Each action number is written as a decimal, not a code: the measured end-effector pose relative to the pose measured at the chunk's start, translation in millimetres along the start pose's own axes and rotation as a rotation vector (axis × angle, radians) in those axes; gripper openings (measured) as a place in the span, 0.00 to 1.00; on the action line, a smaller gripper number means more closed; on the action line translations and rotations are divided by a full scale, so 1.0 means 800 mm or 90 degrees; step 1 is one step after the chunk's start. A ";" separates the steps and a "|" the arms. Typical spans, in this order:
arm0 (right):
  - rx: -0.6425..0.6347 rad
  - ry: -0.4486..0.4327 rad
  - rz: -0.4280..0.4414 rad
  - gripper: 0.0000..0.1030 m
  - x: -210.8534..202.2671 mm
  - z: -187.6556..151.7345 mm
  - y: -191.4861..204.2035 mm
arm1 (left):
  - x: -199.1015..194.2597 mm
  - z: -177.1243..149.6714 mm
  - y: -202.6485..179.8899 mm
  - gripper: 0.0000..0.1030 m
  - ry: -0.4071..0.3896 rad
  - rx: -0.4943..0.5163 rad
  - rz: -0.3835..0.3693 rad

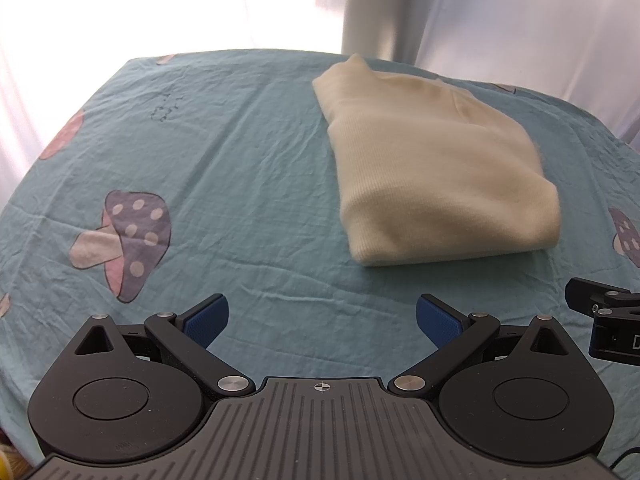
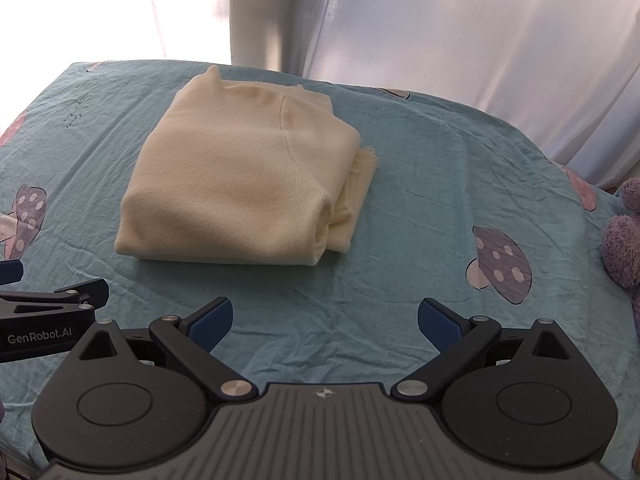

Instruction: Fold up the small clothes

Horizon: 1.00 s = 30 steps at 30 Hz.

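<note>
Both tongs, left tongs (image 1: 322, 320) and right tongs (image 2: 325, 322), gape wide and empty; my careless nudge could unroll the folded sweater (image 2: 240, 188).

A wrinkled teal sheet (image 2: 420, 168) printed with spotted mushrooms (image 1: 128, 232) covered the surface. White curtains (image 2: 480, 32) hung behind. A fuzzy purple toy (image 2: 624, 236) sat at the right edge.

Blown-out backlight through curtains (image 1: 160, 0); fisheye-bent edges.
</note>
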State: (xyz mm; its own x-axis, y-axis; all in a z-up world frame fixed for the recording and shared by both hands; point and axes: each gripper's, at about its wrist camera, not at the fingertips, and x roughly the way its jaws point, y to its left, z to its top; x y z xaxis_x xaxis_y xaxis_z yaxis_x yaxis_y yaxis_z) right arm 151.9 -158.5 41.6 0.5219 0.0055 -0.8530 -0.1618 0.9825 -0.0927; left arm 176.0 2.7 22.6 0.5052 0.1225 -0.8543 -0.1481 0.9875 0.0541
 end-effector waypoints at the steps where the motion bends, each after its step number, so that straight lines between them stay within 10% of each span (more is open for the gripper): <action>1: 0.000 0.000 0.000 0.96 0.000 0.000 0.000 | 0.000 0.000 0.000 0.99 0.000 0.000 -0.001; 30: 0.000 -0.006 0.000 0.96 -0.002 0.001 0.002 | -0.001 -0.001 -0.003 0.99 0.001 0.013 -0.009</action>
State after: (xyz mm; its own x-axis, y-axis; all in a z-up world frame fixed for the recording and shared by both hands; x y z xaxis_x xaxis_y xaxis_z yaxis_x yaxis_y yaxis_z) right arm 151.2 -156.9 43.4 0.5296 0.0070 -0.8482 -0.1619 0.9824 -0.0929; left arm 175.4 0.6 22.9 0.5054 0.1081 -0.8561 -0.1235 0.9910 0.0523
